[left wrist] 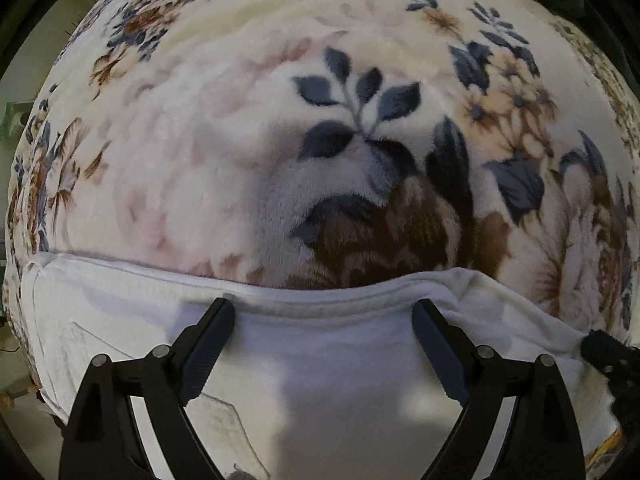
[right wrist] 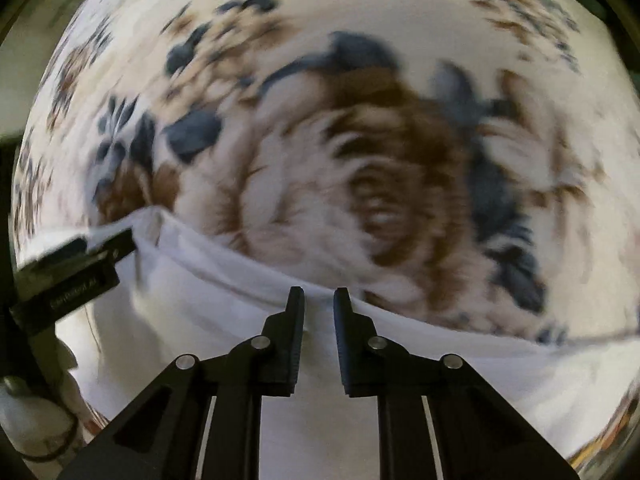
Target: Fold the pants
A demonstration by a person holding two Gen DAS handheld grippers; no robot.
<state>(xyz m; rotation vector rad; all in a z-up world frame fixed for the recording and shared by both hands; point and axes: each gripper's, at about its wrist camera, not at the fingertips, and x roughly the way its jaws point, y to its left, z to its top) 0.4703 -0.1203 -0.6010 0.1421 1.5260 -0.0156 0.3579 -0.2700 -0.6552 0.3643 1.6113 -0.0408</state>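
The white, soft knit pants lie flat on a plush cream fleece blanket printed with slate-blue leaves and rust-brown flowers; its pile is thick and furry. In the left wrist view the pants fill the lower part from 8 to 4 o'clock, and a ribbed, stitched hem runs as a curved edge across the middle. A faint grey geometric print shows at 7 o'clock, partly covered by the gripper's black frame.

The left gripper points down over the hem, its black ridged jaws spread wide, holding nothing; cloth lies between and below them, untouched by the pads. At 4 o'clock a black part of the other gripper sits at the cloth's edge, cut off by the frame.

The right wrist view is smeared by motion, so the blanket's pattern is hard to read. The right gripper has its jaws drawn close with a narrow gap left; whether they pinch the hem cannot be told. At 9 o'clock the left gripper's black body and a pale-gloved hand show, partly cut off
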